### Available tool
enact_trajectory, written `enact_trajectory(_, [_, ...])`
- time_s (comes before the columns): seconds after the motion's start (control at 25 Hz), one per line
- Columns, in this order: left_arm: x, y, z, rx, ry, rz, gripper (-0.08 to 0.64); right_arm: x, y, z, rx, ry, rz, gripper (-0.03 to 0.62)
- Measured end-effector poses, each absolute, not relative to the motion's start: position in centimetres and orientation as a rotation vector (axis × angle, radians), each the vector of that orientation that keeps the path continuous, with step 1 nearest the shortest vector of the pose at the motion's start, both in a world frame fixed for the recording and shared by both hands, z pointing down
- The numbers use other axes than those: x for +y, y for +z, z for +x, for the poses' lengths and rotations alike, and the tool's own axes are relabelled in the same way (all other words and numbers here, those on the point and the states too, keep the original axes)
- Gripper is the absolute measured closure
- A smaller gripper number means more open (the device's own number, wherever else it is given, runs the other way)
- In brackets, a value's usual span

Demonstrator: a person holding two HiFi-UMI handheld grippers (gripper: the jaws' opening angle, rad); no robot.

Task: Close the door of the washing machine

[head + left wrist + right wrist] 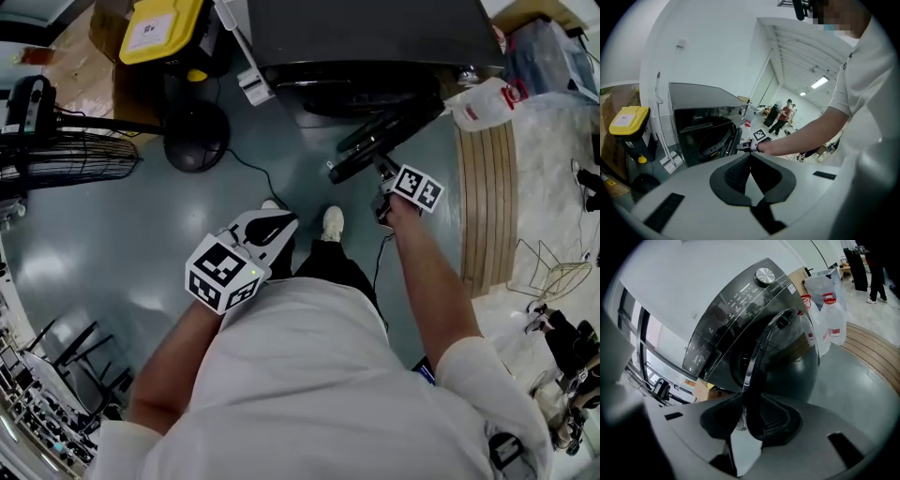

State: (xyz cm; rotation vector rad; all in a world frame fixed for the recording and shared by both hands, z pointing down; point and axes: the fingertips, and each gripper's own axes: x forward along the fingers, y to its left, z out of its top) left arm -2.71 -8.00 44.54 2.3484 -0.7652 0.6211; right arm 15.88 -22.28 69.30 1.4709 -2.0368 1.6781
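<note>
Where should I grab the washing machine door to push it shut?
Grip the door by its thin outer rim, farthest from the washing machine, coming in edge-on from the front. It stands partly open, so that rim sticks out, and the right hand-held gripper is clamped on it there.

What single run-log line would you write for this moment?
right gripper: jaws clamp rim | washing machine door: part open | left gripper: jaws together, empty
</note>
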Motion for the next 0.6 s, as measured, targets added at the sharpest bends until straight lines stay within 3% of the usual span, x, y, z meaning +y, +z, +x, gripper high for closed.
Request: enact_trajectory(0.6, [-8.7, 45.0, -5.4, -0.803, 0.598, 2.309, 0.543, -27.4, 69.3, 11.9, -2.044, 1.727, 1.504, 0.471])
